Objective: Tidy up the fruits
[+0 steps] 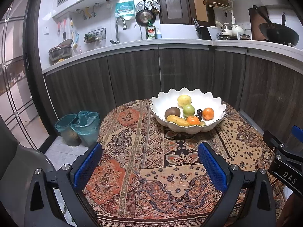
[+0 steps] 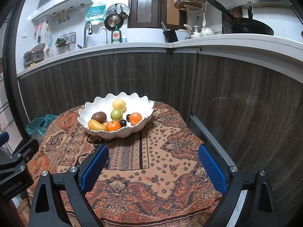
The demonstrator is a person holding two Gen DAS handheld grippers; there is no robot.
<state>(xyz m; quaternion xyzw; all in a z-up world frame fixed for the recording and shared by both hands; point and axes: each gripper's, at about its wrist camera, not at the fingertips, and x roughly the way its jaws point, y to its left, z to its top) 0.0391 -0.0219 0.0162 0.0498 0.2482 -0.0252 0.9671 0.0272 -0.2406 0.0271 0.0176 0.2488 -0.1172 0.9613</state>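
Blue-padded fingers (image 1: 89,167) of the left tool (image 1: 150,167) sit closest, spread wide with nothing between them, just patterned tablecloth (image 1: 132,179) underneath. Same story for the right tool (image 2: 153,168): jaws wide apart, empty, hovering over the near edge of the table (image 2: 170,198).

All the fruit looks to be in the white scalloped bowl (image 1: 217,124) already, straight ahead of both tools and well apart from them, toward the far side of the table. From the left tool's view it's ahead and a bit to the right; from the right tool's, ahead and to the left. Inside I can make out a lemon (image 1: 184,100), a green apple (image 1: 188,110), a kiwi (image 1: 172,112), a yellowish pear-looking thing (image 1: 177,120), two oranges (image 1: 208,113) and (image 1: 193,120), plus a couple of dark little plums or grapes (image 1: 199,112), hard to tell which.

My guess is this is either the very start or the very end, since nothing is loose on the cloth. If something needs picking out next, I'd go for the orange on the right side of the bowl, since it sits a bit clear of the others. Come in from above so the fingers clear that wavy rim, straddle the fruit at its widest, and close gently; round fruit rolls, and the bowl could slide on the cloth if nudged.
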